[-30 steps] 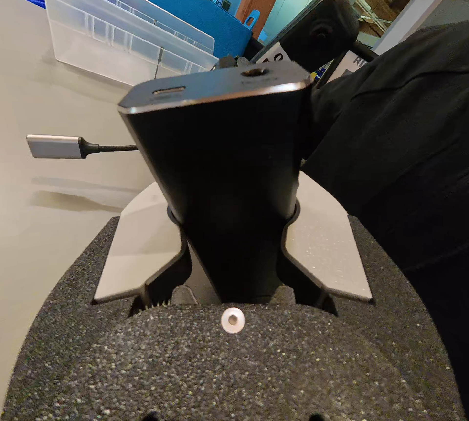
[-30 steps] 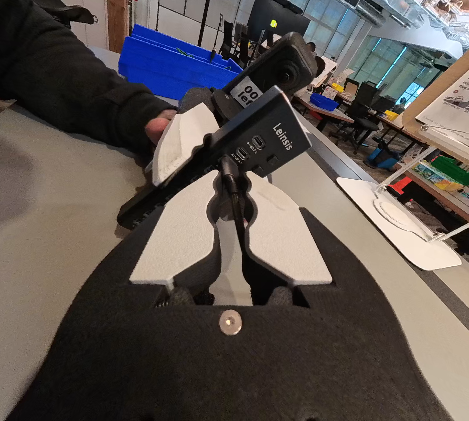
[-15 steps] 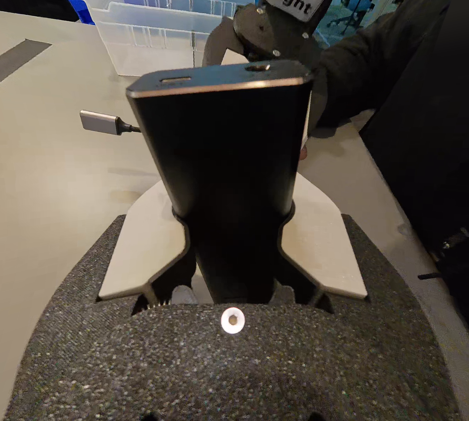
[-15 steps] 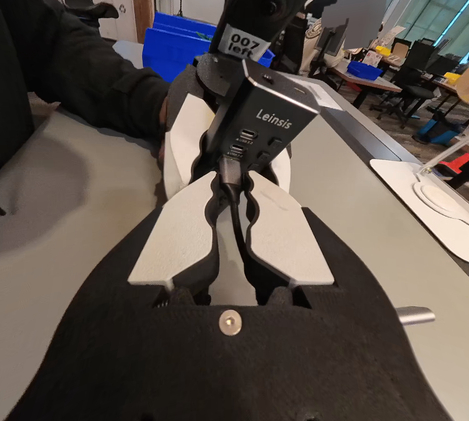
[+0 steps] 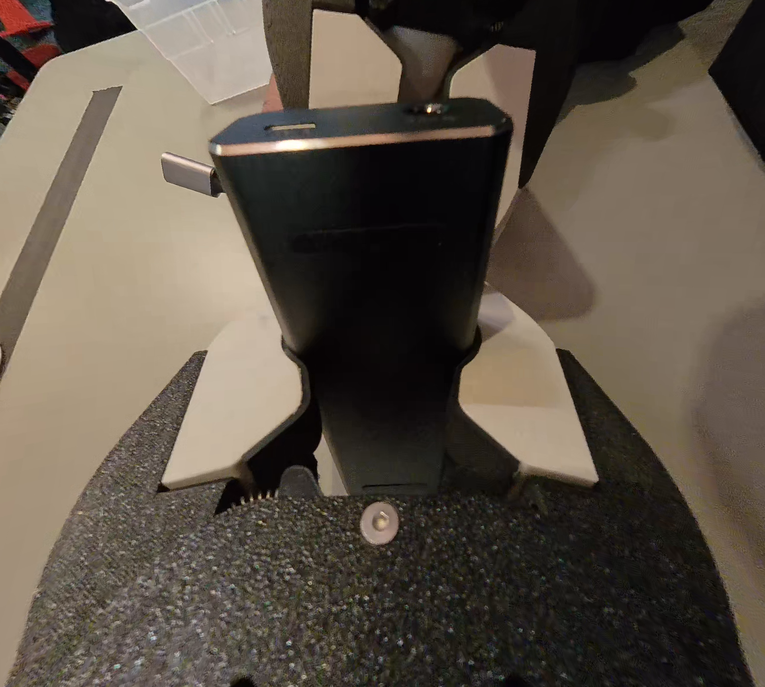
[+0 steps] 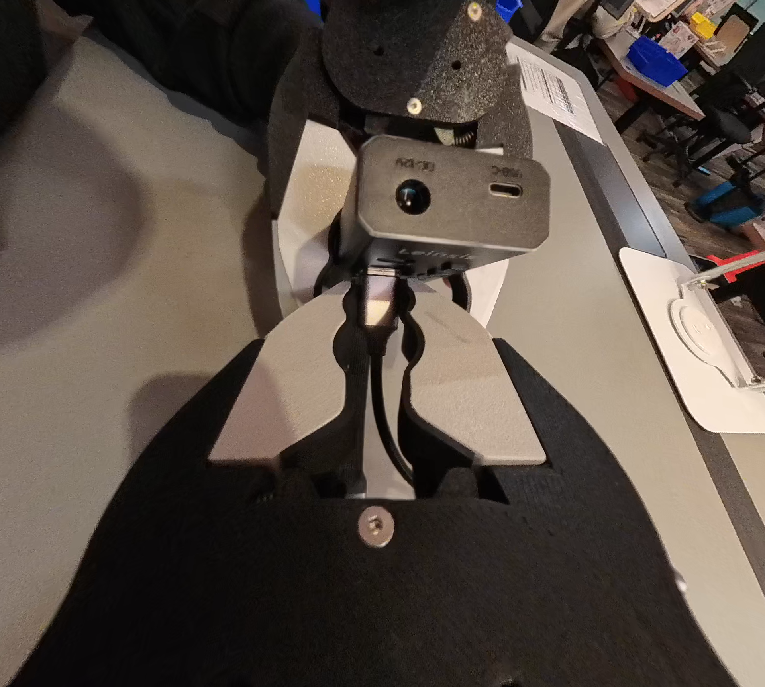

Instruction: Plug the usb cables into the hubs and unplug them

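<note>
- Gripping the silver metal USB-C plug (image 6: 374, 309) of a thin black cable (image 6: 383, 410), the right gripper (image 6: 374, 315) is pinching it between its pale grey fingers (image 6: 289, 377), with the cable running back through the gap.
- The plug's tip is meeting the port face of the dark grey rectangular aluminium hub (image 6: 451, 203); whether it is fully seated or partly out is hidden by blur and the steep angle.
- The left gripper (image 5: 381, 344) is clamping the hub's dark body (image 5: 364, 245) on both sides, holding it up off the beige tabletop (image 5: 124, 294).
- The two grippers are facing each other nose to nose, the hub between them.
- In the left wrist view a silver connector (image 5: 188, 179) is poking out just beside the hub's left edge.
- Farther back, a clear plastic bin (image 5: 198, 17) is sitting on the table, well apart from the work.
- Judging the step: this looks like the plugging or unplugging stroke on a side port.
- The next move is calling for a straight push or pull along the port's axis, with the left grip bracing against twist.
</note>
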A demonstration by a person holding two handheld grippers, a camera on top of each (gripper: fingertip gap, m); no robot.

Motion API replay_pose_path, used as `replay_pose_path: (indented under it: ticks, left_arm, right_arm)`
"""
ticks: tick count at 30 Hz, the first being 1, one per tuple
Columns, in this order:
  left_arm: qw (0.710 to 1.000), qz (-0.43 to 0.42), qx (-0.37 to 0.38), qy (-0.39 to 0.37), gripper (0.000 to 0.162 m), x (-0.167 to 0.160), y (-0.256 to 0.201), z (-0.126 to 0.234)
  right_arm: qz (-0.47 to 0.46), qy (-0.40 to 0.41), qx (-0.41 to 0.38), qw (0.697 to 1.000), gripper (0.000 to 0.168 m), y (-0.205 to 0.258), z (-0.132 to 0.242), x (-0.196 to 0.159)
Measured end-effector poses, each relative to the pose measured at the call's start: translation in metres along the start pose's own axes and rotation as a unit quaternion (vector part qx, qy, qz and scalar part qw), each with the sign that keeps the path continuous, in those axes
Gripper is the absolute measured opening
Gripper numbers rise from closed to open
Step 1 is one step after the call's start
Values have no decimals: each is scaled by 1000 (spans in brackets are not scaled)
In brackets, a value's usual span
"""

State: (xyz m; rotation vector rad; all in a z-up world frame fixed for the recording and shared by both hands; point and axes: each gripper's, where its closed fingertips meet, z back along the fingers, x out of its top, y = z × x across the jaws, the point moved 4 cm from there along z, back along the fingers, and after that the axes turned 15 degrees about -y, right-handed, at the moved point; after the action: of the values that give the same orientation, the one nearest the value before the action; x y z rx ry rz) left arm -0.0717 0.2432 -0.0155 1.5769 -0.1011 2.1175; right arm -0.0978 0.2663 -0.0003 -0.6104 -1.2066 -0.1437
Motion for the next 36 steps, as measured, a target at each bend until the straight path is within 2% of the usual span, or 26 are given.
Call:
replay_pose_path:
  ticks: [5,11,16,18,22,25,30,32,36]
  left_arm:
    - [999,-46,25,-1,74,3,5,6]
    - [998,-24,-51,-29,73,2,-6,4]
    - [997,-72,11,3,73,-3,9,9]
    - [997,-76,6,3,73,-3,8,11]
    - [996,-68,-55,-13,73,0,-6,7]
    - [995,-89,-50,-3,72,3,-8,7]
    - [995,-98,21,13,72,2,12,14]
    - [995,-92,25,17,72,0,15,16]
    - [997,-70,-41,-5,72,2,-3,11]
  right_arm:
    - [-49,7,-24,998,17,-5,-2,4]
    - [8,-32,30,999,18,6,0,5]
    - [-37,0,-25,999,18,-5,-6,1]
    - [-53,5,-32,998,17,-5,-8,2]
    - [1,-28,28,999,18,7,-3,6]
    - [29,-43,39,998,19,10,0,7]
    - [-13,-24,-37,999,18,-6,-5,7]
    - [-40,-15,-56,997,18,-10,-8,5]
    - [-14,-48,17,999,18,4,-2,8]
